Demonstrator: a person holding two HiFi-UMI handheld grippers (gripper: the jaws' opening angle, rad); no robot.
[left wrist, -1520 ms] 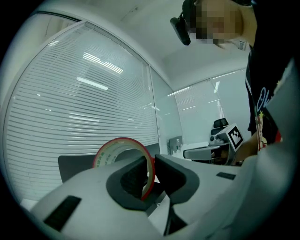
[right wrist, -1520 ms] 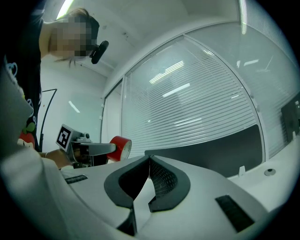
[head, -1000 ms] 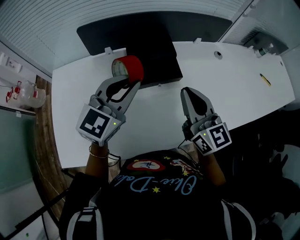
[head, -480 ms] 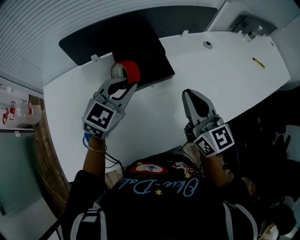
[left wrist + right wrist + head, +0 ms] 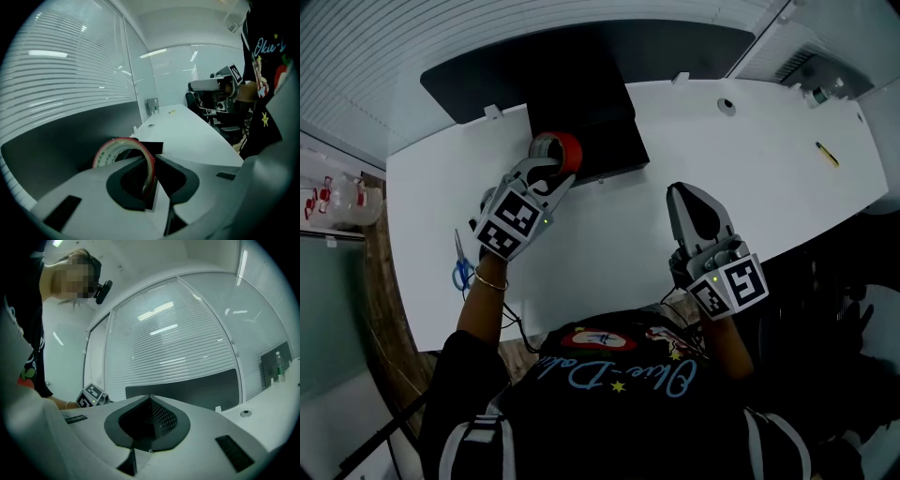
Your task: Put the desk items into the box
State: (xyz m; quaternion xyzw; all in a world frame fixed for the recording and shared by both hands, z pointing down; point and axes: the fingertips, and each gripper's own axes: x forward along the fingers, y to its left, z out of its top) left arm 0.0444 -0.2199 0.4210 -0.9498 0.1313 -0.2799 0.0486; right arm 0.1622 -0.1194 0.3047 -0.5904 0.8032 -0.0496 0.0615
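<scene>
Compared with a second ago, our left hand-held gripper [image 5: 553, 169] has sunk toward the counter [image 5: 750, 169] and tipped nose-down. The black box [image 5: 591, 103] lies just ahead along its pointing line, nearer this hand than the right. The red tape roll [image 5: 567, 147], clamped on edge by its wall between the jaws, sits over the box's near left corner. Our right hand-held gripper [image 5: 682, 190] hovers, jaws together, empty.
</scene>
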